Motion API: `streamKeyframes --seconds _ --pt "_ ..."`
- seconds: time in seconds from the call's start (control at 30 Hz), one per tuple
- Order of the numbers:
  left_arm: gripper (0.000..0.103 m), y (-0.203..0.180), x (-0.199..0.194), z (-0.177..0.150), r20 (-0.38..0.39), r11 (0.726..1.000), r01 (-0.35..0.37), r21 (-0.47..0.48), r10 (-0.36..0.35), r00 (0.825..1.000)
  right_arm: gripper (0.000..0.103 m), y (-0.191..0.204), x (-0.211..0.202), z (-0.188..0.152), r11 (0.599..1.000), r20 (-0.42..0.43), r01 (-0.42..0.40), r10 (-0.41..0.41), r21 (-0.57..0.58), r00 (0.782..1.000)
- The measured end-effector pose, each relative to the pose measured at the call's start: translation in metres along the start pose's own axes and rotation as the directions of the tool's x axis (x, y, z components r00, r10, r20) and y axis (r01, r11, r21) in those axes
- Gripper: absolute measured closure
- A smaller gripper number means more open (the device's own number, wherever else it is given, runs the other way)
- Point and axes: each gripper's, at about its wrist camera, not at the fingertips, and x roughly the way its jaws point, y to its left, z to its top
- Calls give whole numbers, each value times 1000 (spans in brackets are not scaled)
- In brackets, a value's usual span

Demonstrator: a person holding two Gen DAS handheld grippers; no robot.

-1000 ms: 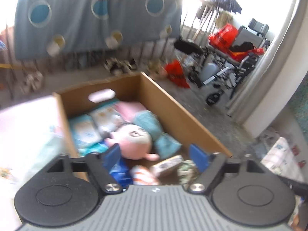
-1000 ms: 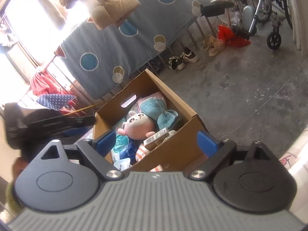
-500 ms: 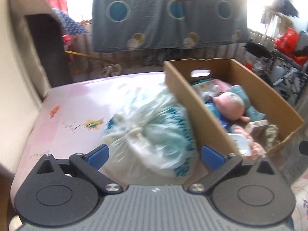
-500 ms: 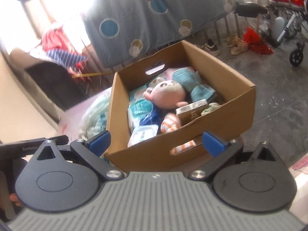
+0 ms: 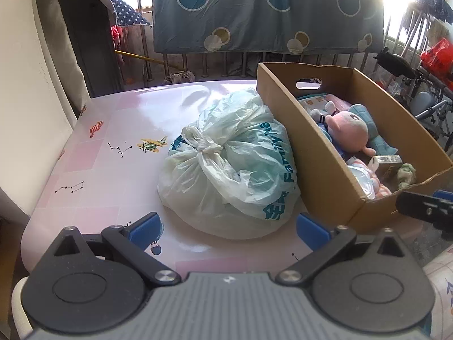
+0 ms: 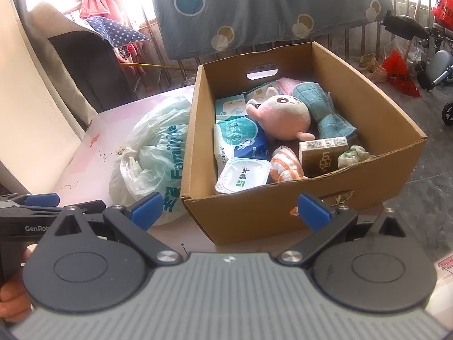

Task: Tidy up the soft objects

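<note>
Worktop [image 5: 93, 170] in pink print carries everything I am here to sort, and my two hands split it between them. Largest is the cardboard box [image 6: 254, 215], its long axis running away from me, its near wall just ahead of my right gripper [image 6: 230, 208], whose jaws have just been opening and now stand wide with nothing between them. Pressed against the box's left wall lies the knotted plastic bag [image 5: 235, 175], straight ahead of my left gripper [image 5: 230, 228], near it; those jaws too have just been opening and gape empty. Inside the box, the pink plush toy [image 6: 283, 116] lies toward the far half, beside a teal cloth [image 6: 325, 113], with wipe packs [image 6: 240, 141] on the left and a striped sock [image 6: 286, 164] nearest my right jaws. My right hand is the nearer one for the box's contents, I judge; my left for the bag.
</note>
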Motion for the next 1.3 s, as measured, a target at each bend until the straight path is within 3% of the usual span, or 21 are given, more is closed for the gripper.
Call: streamKeyframes --seconds 0.6,0.87,1.3 --pt "0 -10 -7 6 11 1000 -7 5 7 1000 1 -2 5 2 1000 -30 -4 4 0 1000" --pt "0 -8 -4 8 13 1000 -24 -2 24 1000 1 3 7 3 997 -17 59 -60 -56 998" --pt "0 -4 -2 8 4 1000 -12 -2 12 1000 1 2 9 5 997 -24 46 -48 -58 999"
